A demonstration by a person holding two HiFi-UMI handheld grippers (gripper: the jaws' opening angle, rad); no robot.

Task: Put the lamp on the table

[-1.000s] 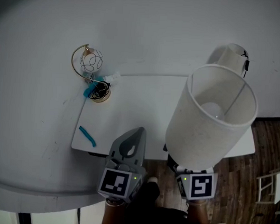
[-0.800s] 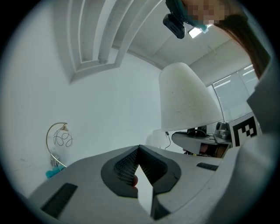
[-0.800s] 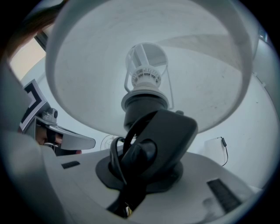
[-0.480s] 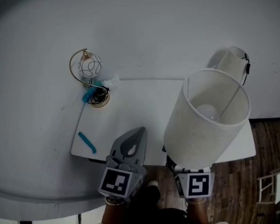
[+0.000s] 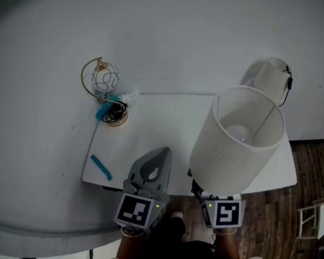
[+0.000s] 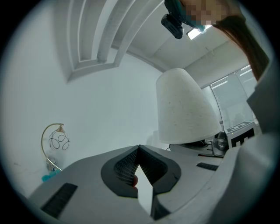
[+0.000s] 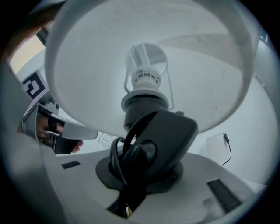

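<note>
Head view: white table (image 5: pixel 162 121) seen set against white wall (image 5: pixel 172 35); wood floor (image 5: pixel 290 214) visible at lower R.

R side: right gripper (image 7: pixel 142 164) found clamped on lamp (image 5: pixel 240 141). Jaws are held part-open around the dark stem below the socket, pads pressed on it; black cord (image 7: pixel 116 159) is looped at the grip. Lamp is carried upright w/ slight tilt, over the near R edge of the table. Shade's open top faces the head camera, bulb visible inside. Lamp base is hidden behind the shade, so contact w/ the tabletop cannot be confirmed.

L side: left gripper (image 5: pixel 162 152) noted w/ jaws brought together at the tips, nothing between them. It is held over the near edge of the table, just L of the lamp, not touching it.

Other items:
- gold wire lamp (image 5: pixel 105 82) stood at far L corner of table, teal piece at its base.
- blue strip (image 5: pixel 101 161) laid flat near front L corner.
- second shade (image 5: pixel 273 75), white, seen behind the table at far R by the wall, thin dark cable on it.
</note>
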